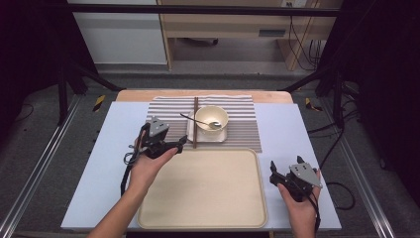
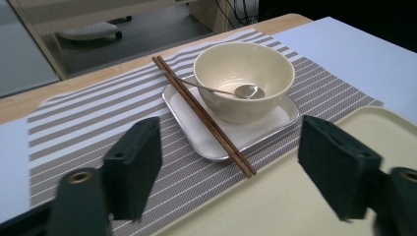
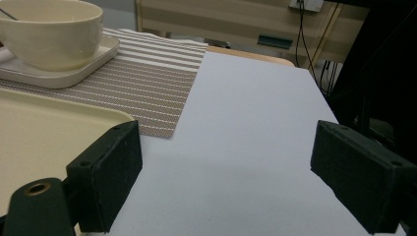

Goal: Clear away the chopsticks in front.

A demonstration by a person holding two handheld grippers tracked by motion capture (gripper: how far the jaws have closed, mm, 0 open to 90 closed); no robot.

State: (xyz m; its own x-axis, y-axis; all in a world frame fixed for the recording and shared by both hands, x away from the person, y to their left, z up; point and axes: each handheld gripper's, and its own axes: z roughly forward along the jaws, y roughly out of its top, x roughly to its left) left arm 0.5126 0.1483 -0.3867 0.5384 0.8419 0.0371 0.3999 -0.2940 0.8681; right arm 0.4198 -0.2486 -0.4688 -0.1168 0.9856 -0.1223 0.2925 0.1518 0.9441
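**Left gripper poised at the chopsticks, nothing held**

My left gripper hangs with jaws apart and empty, aimed toward the chopsticks. In my left gripper view the chopsticks lie together on the square plate's left edge, long axis running from the near mat toward the table's far side. The bowl with its spoon stands just beside them. My left forearm reaches in over the tray's corner. My right gripper rests released on bare table right of the tray, with open room around.
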